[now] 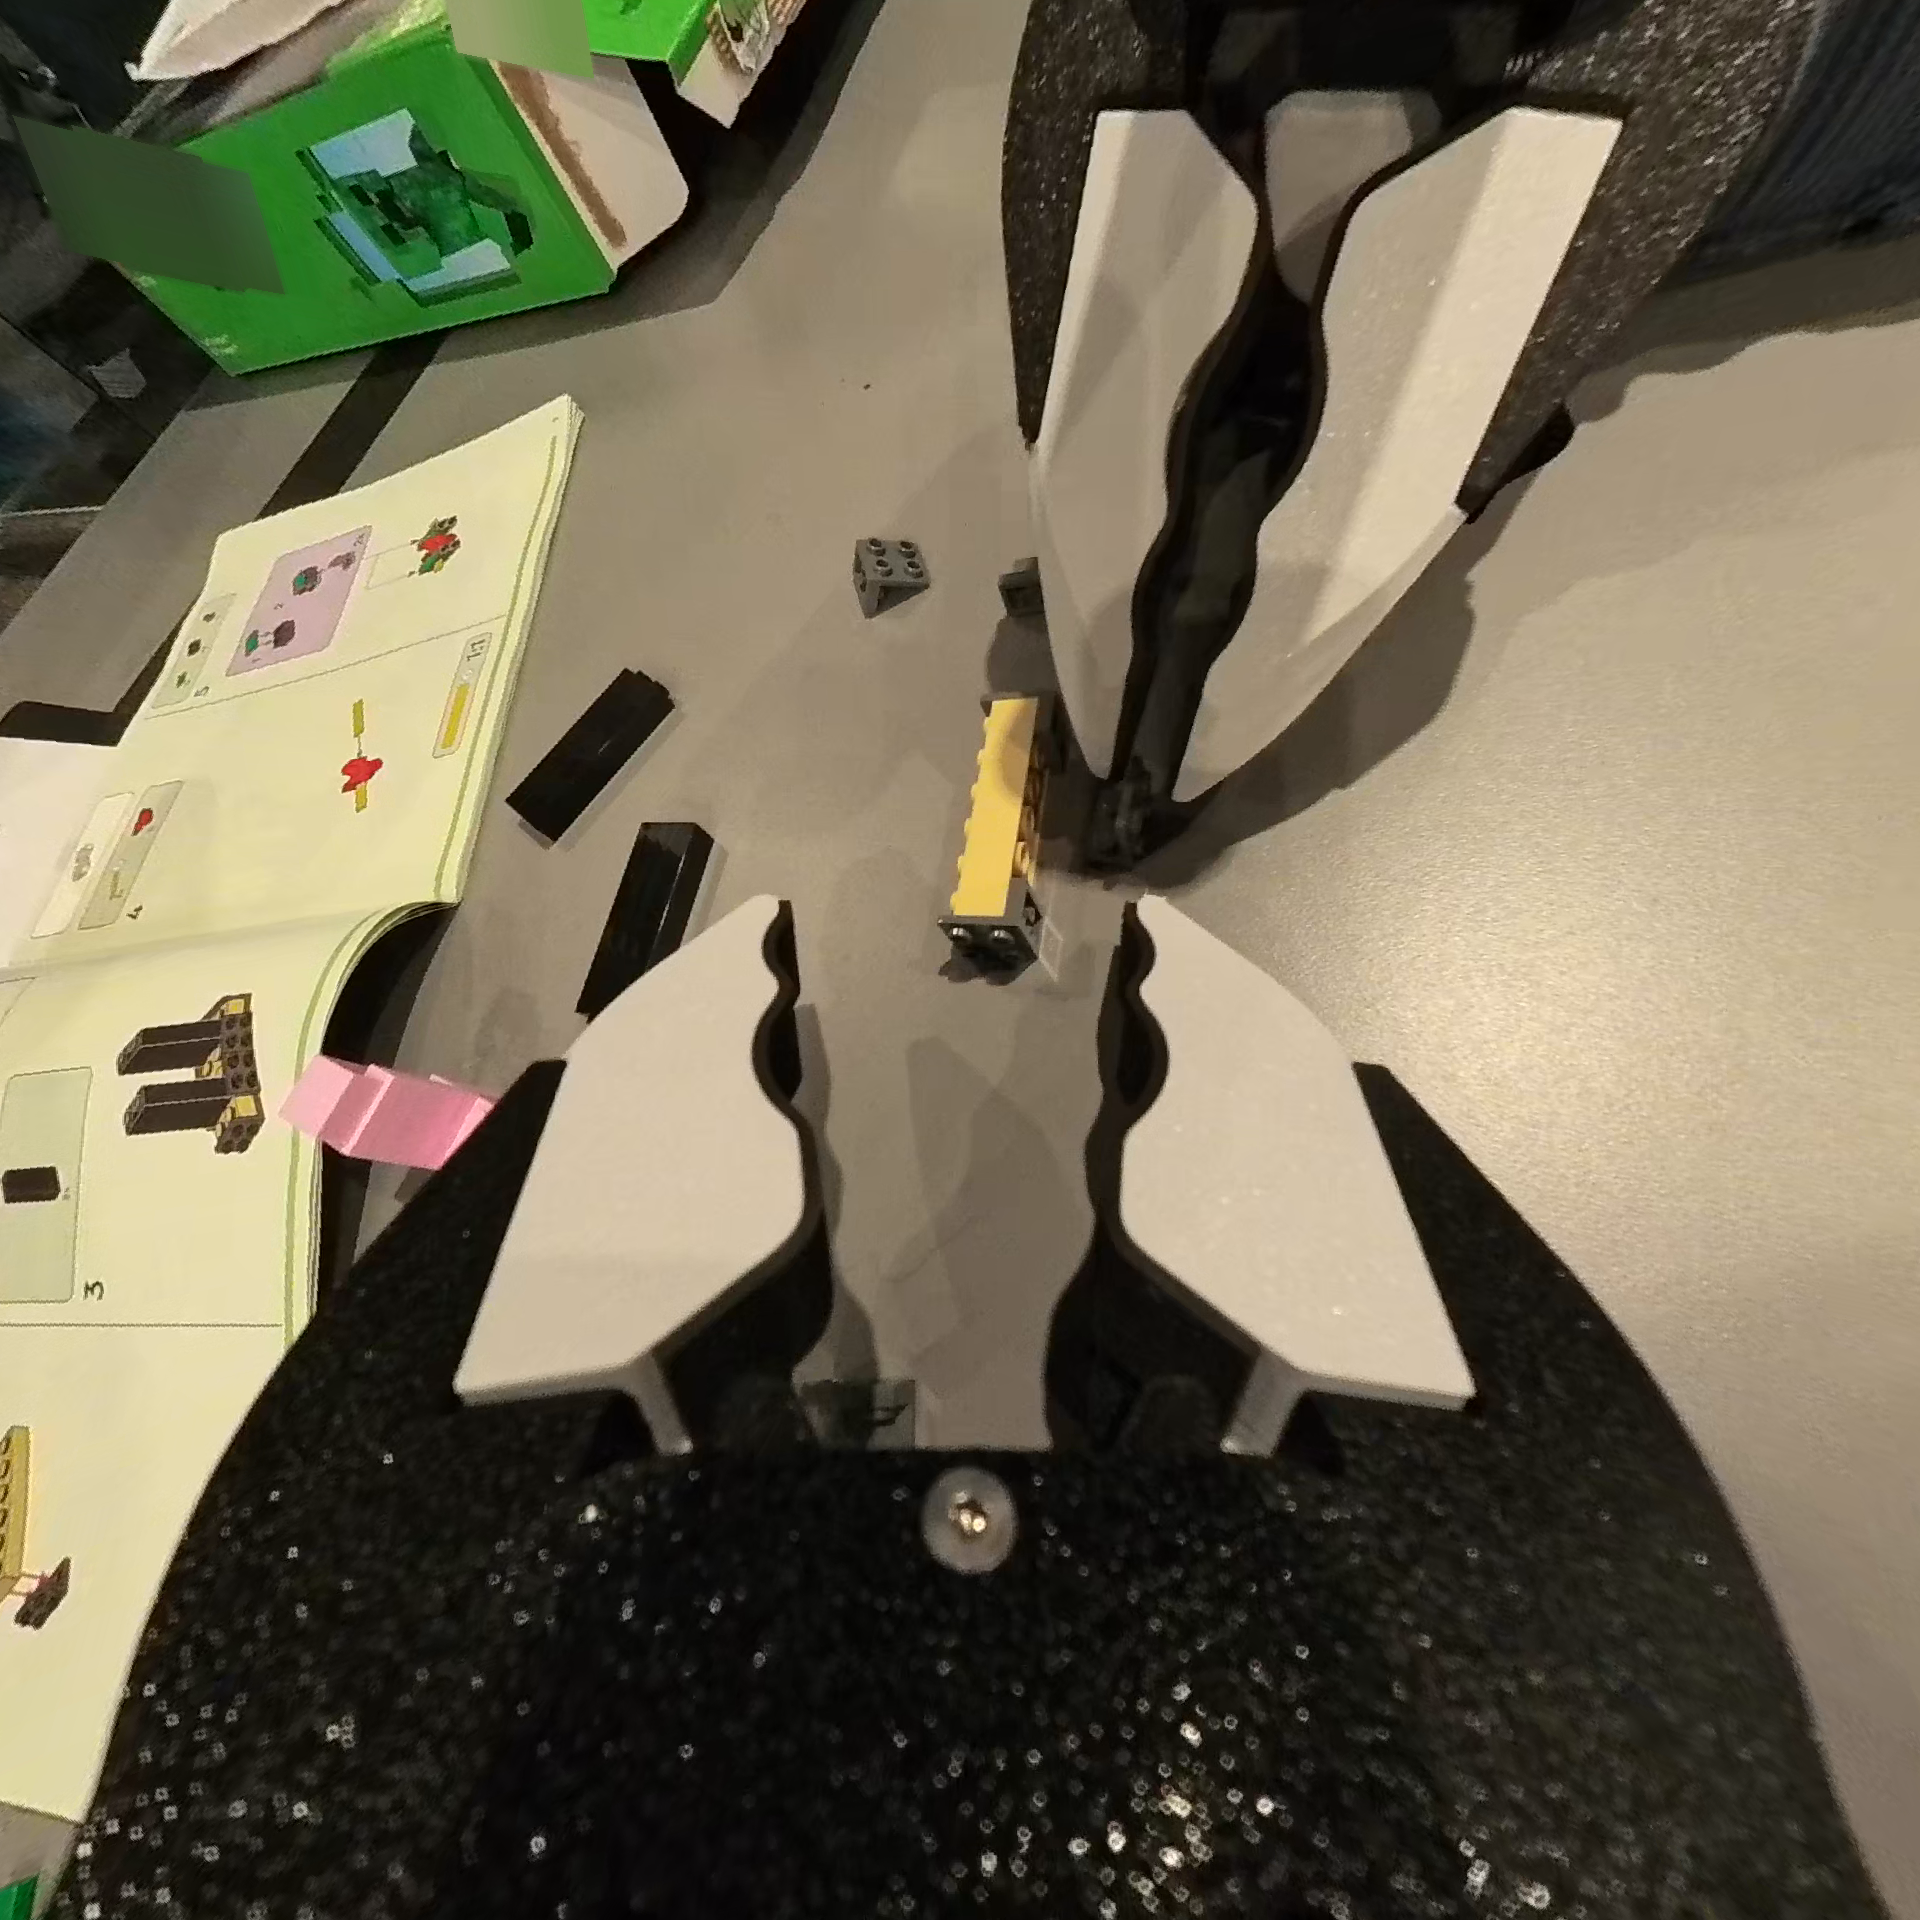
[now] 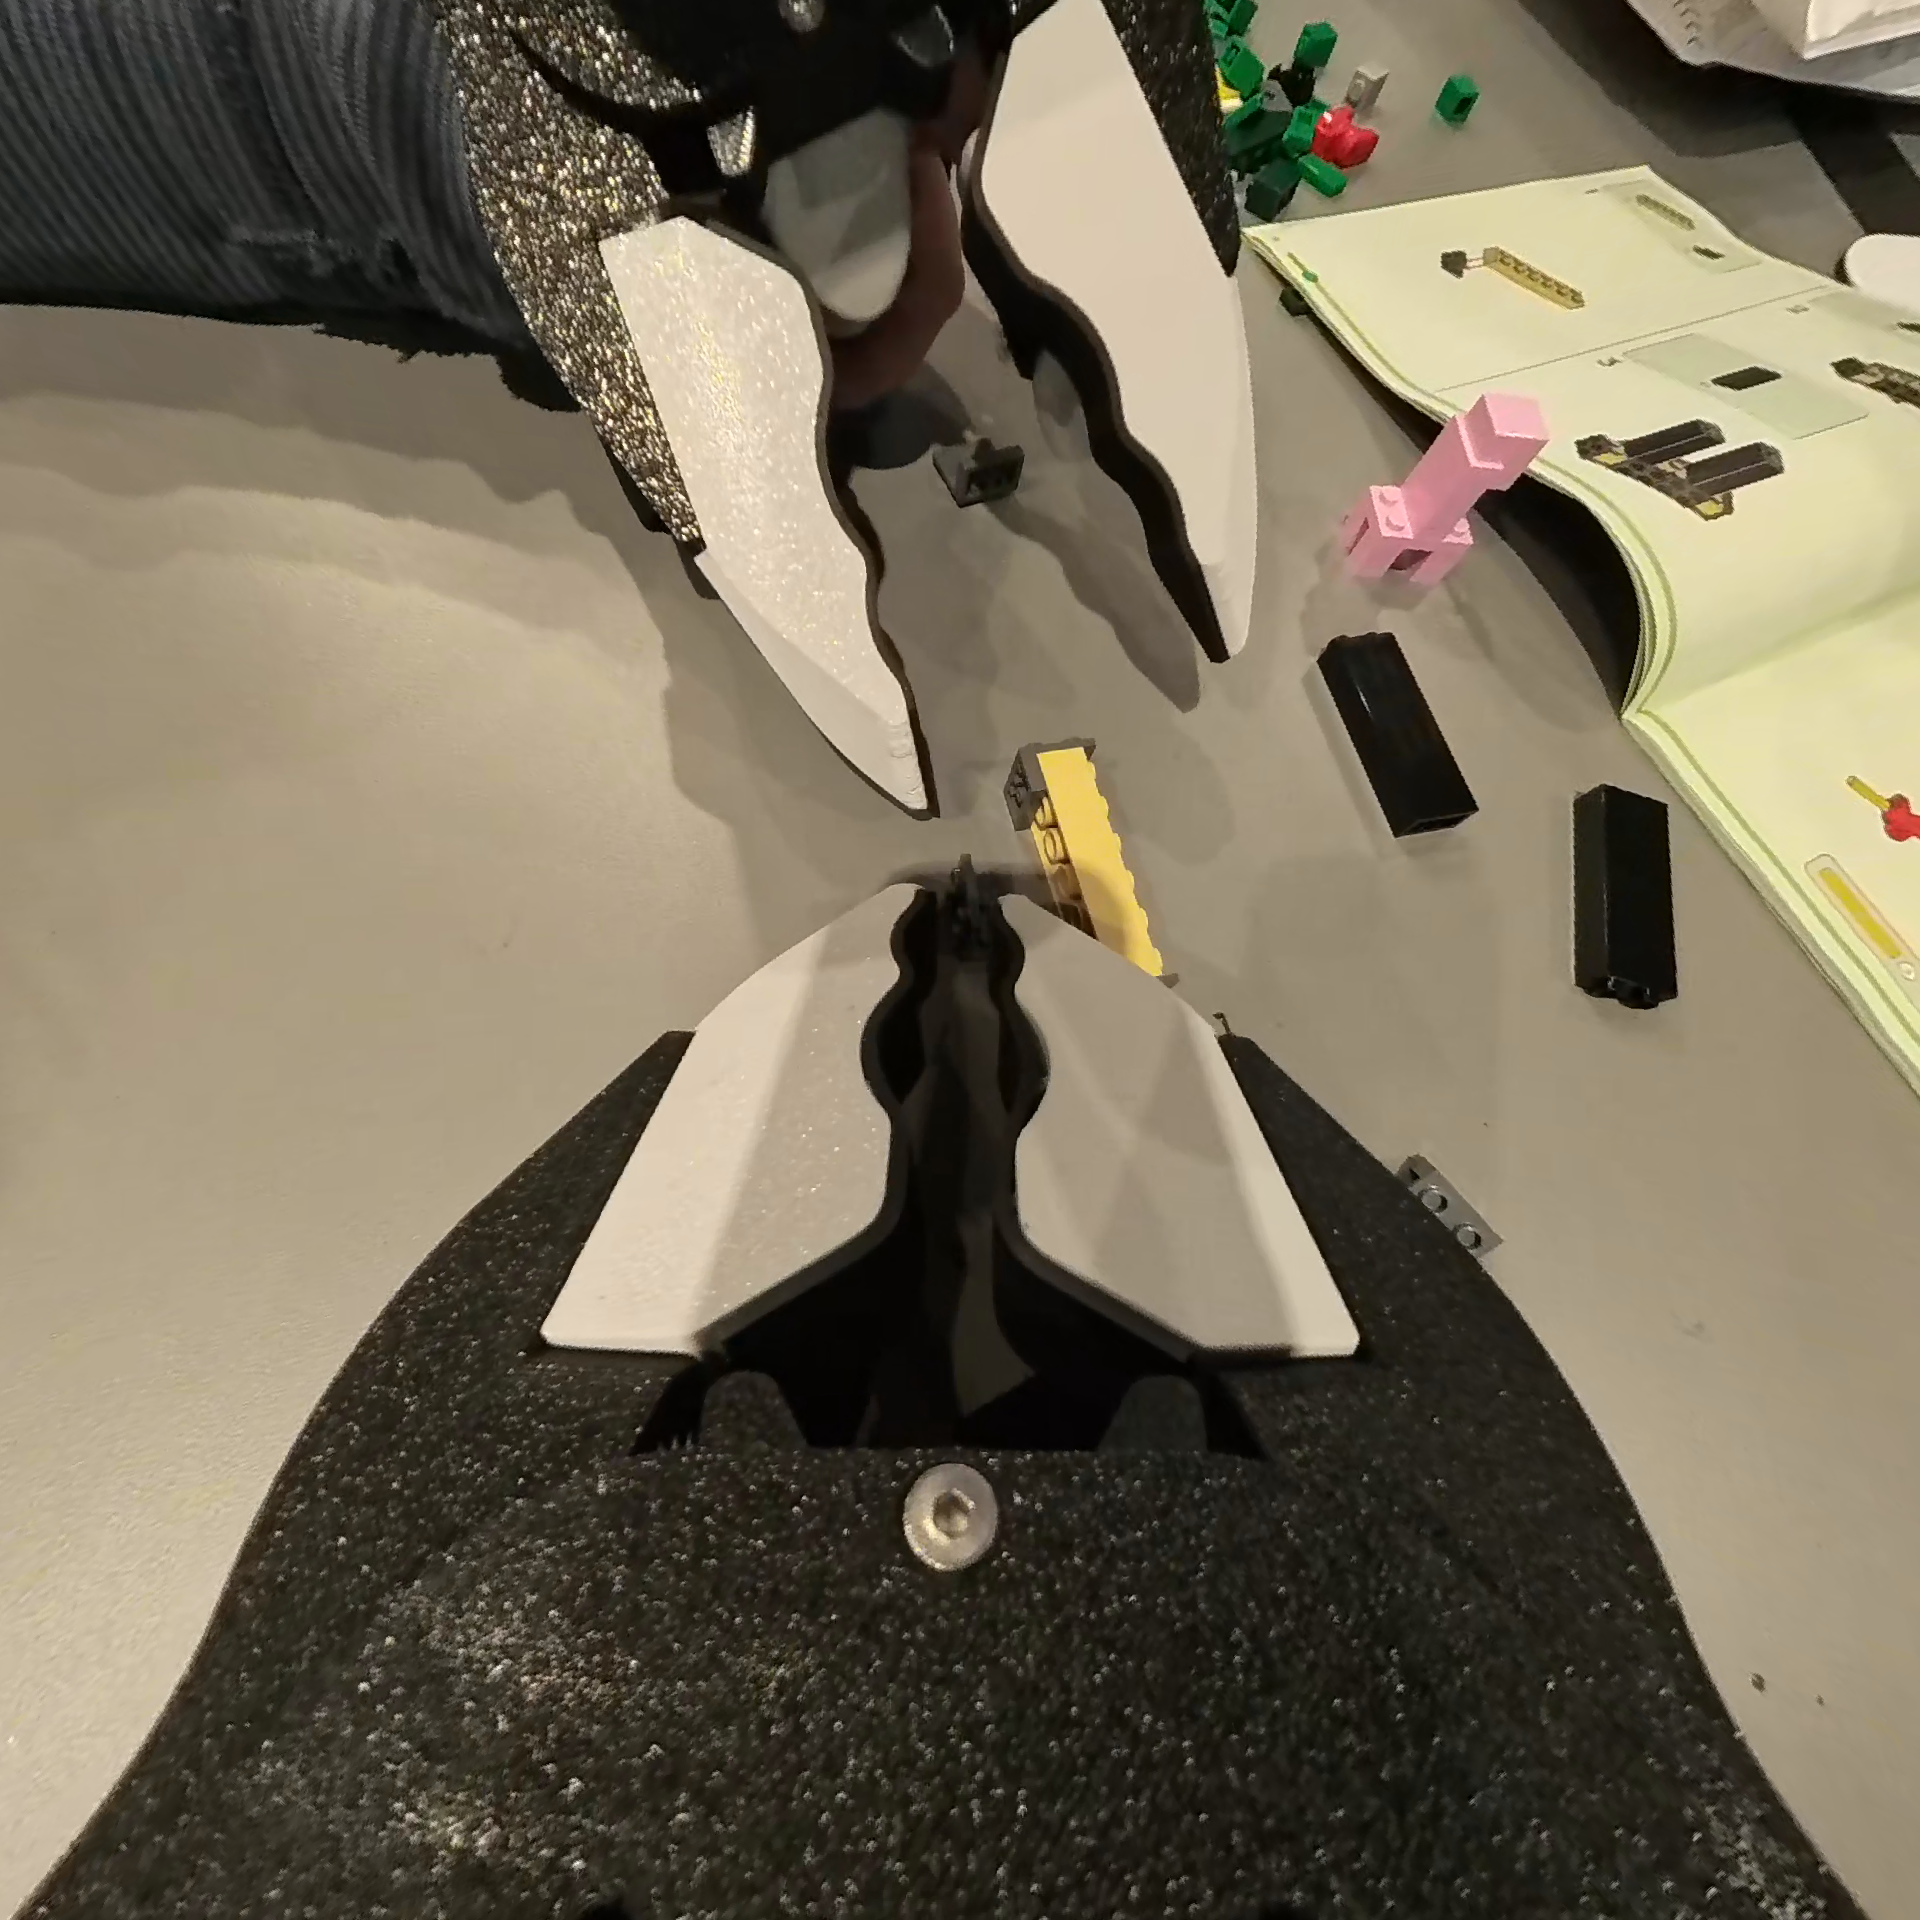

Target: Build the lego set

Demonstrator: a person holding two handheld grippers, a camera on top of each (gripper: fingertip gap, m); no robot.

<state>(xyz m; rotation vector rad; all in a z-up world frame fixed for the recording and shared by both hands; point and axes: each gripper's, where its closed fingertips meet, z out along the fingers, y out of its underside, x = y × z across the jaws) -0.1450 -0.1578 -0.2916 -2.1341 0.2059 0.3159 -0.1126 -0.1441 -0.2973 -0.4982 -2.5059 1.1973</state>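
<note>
A yellow plate with dark grey end pieces (image 1: 1000, 821) lies on the grey table, also in the right wrist view (image 2: 1086, 847). My left gripper (image 1: 958, 920) is open and empty, its tips just short of the plate's near end; it shows from the other side in the right wrist view (image 2: 1070, 722). My right gripper (image 2: 966, 899) is shut on a small dark piece (image 2: 961, 883) and holds it at the table beside the plate. It also shows in the left wrist view (image 1: 1127, 821), the dark piece (image 1: 1114, 826) at its tips.
Two black bricks (image 1: 592, 753) (image 1: 649, 914) lie left of the plate. A grey bracket (image 1: 891, 571) and a small dark piece (image 1: 1018, 587) lie beyond it. A pink piece (image 2: 1434, 488) leans on the open instruction booklet (image 2: 1714, 499). There is a green box (image 1: 343, 229) and several loose pieces (image 2: 1288, 114).
</note>
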